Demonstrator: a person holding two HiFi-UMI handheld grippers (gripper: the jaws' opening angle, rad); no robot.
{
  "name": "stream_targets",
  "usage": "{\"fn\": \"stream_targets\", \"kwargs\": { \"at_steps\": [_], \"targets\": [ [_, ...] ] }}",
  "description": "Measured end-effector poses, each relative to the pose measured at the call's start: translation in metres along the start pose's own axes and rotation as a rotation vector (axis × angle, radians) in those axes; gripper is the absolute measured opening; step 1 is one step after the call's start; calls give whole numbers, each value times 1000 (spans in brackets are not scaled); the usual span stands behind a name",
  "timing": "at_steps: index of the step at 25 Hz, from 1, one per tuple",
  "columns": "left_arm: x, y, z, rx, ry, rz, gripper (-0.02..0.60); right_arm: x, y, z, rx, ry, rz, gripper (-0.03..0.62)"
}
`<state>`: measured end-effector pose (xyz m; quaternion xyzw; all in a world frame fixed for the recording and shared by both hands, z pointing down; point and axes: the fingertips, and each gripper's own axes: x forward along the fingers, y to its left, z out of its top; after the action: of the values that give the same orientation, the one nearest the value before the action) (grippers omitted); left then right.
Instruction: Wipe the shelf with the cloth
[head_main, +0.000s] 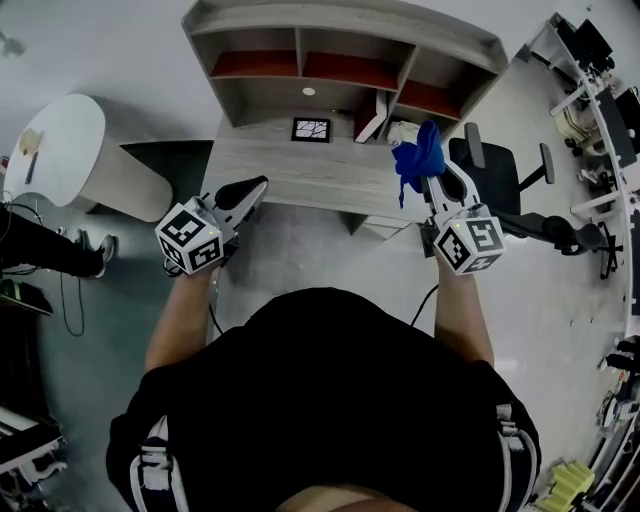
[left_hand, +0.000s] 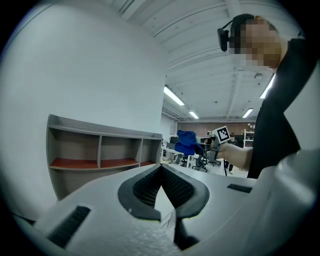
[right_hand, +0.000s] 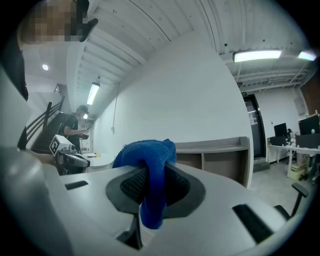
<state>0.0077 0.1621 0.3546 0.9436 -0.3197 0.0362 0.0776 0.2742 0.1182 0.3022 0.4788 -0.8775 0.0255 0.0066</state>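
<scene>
The left gripper (head_main: 255, 186) has its jaws pressed together with nothing between them. The right gripper (head_main: 433, 175) clamps the blue cloth (head_main: 418, 155), which bunches over and hides the jaw tips, above the tabletop (head_main: 300, 172). Beyond stands the shelf (head_main: 345, 45), its red boards partly hidden.

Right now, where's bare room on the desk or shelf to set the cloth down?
The desk is bare left of the frame and along its front edge. On the shelf, the two left red bays look empty. It's crowded at the right, around the leaning items beside the cloth.
</scene>
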Motion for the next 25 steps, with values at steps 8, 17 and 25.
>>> {"fn": "stream_targets", "kwargs": {
  "at_steps": [8,17,25],
  "targets": [
    [36,-20,-1,16,31,-11,15,-2,-21,-10,-6,29,53,52],
    [59,-22,-1,10,42,-28,15,7,-35,-16,10,43,60,52],
    [75,17,-1,-4,21,-69,15,42,-35,-18,7,59,32,52]
  ]
}}
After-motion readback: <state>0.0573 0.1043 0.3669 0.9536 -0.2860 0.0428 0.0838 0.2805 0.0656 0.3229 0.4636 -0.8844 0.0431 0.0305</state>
